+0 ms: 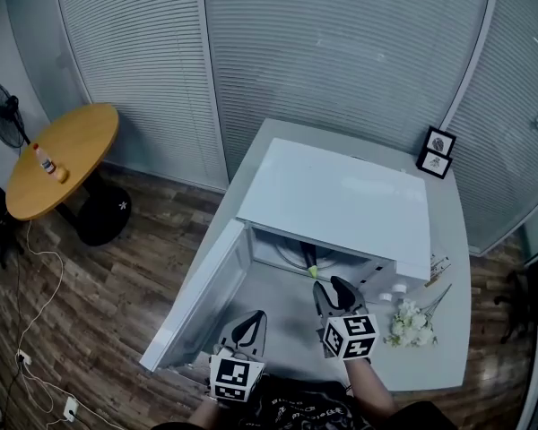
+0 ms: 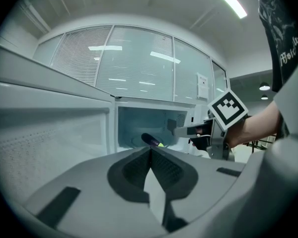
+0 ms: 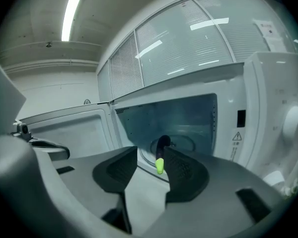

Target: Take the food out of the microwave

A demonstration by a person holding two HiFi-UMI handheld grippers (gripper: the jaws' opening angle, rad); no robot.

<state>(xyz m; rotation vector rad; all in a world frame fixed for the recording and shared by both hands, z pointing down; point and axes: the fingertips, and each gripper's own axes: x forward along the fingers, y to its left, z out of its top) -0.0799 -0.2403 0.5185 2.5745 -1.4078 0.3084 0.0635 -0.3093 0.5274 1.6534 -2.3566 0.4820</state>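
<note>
Dim, bluish frames; fisheye edges, perhaps blurred.

microwave point(image 1: 341, 200): looked smooth, glossy white
floor point(image 1: 99, 285): was wood planks, matt
round table point(image 1: 67, 150): had a smooth wooden top
food point(image 3: 161, 147): looked dark, glossy

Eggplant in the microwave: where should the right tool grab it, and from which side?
Grip the eggplant on its dark body just behind the green stem end, coming straight in through the open front. It points stem-first out toward the right tool, whose jaws stand apart; the microwave walls close off every other side.
</note>
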